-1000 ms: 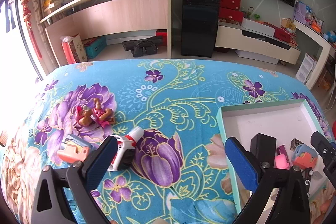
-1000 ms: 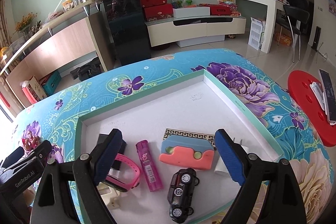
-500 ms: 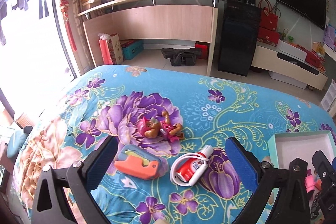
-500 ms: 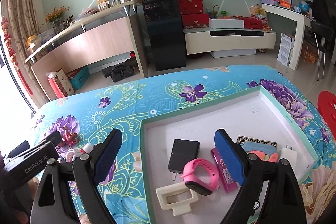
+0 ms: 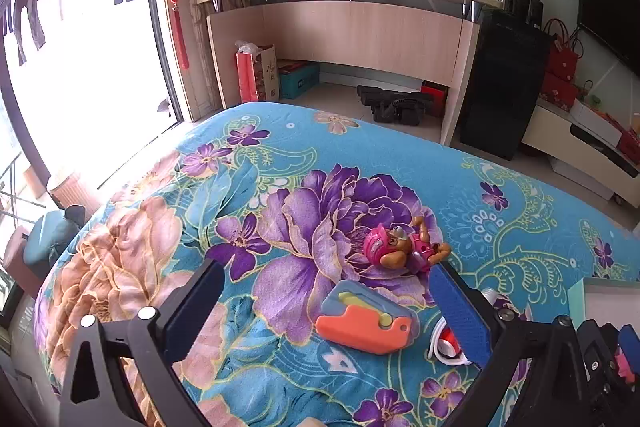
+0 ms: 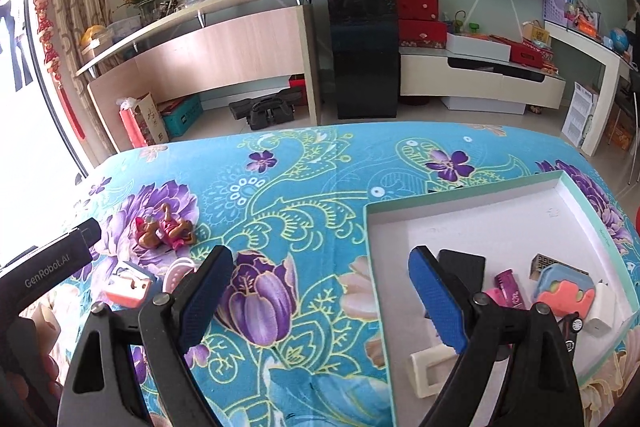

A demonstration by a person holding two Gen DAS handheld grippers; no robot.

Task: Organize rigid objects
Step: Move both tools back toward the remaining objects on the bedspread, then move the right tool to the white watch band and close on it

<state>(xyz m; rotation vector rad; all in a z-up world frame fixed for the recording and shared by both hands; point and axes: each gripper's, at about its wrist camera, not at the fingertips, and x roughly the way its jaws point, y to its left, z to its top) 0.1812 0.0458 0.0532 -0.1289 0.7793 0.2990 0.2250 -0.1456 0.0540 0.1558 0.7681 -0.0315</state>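
Left on the bed: dog toy (image 5: pixel 404 247), orange cutter (image 5: pixel 366 325), red tube (image 5: pixel 450 341).
Left gripper (image 5: pixel 324 311): fingers spread, empty, over the cutter.
Right gripper (image 6: pixel 320 301): fingers spread, empty.
Done: tray (image 6: pixel 460 203) holds black box (image 6: pixel 464 267), pink band, car, others.

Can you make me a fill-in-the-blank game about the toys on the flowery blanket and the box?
1. The pink puppy toy lies on a big ____ flower.
2. The orange and blue toy lies on the ____, not in the box.
3. The black toy car is inside the ____.
4. Both grippers' jaws are ____ and hold nothing.

Missing words: purple; blanket; box; open
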